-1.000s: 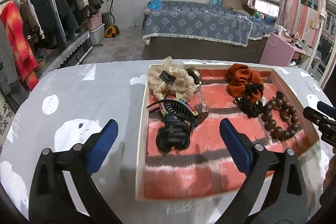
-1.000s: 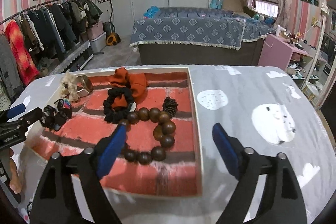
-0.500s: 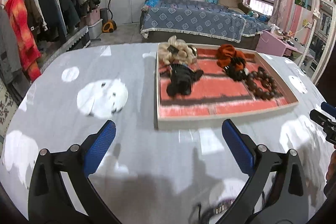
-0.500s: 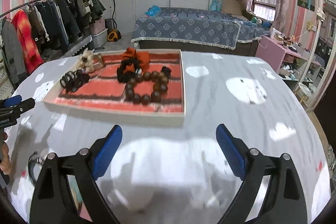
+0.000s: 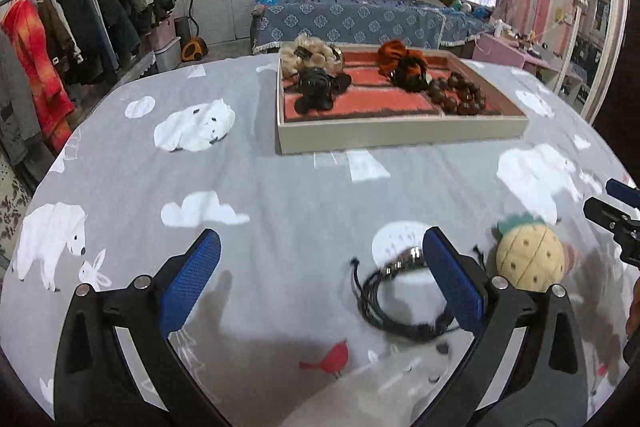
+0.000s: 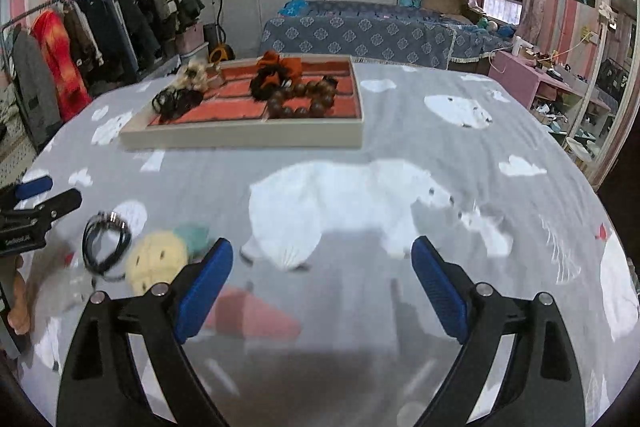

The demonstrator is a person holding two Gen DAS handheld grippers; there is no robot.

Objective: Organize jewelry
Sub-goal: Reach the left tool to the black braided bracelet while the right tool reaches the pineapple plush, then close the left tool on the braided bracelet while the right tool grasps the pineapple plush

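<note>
A cream tray with a red lining stands far across the table; it holds a cream scrunchie, a black hair clip, an orange scrunchie and a brown bead bracelet. A black cord bracelet lies near my left gripper, partly behind its right finger. A yellow pineapple plush lies right of it. Both show in the right wrist view, the bracelet and plush left of my right gripper. Both grippers are open and empty.
The table carries a grey cloth printed with polar bears. A clothes rack stands at the left, a bed behind the table, a pink desk at the right.
Both grippers have drawn back from the tray toward the near edge. The cord bracelet and pineapple plush have come into view close to the fingers.
</note>
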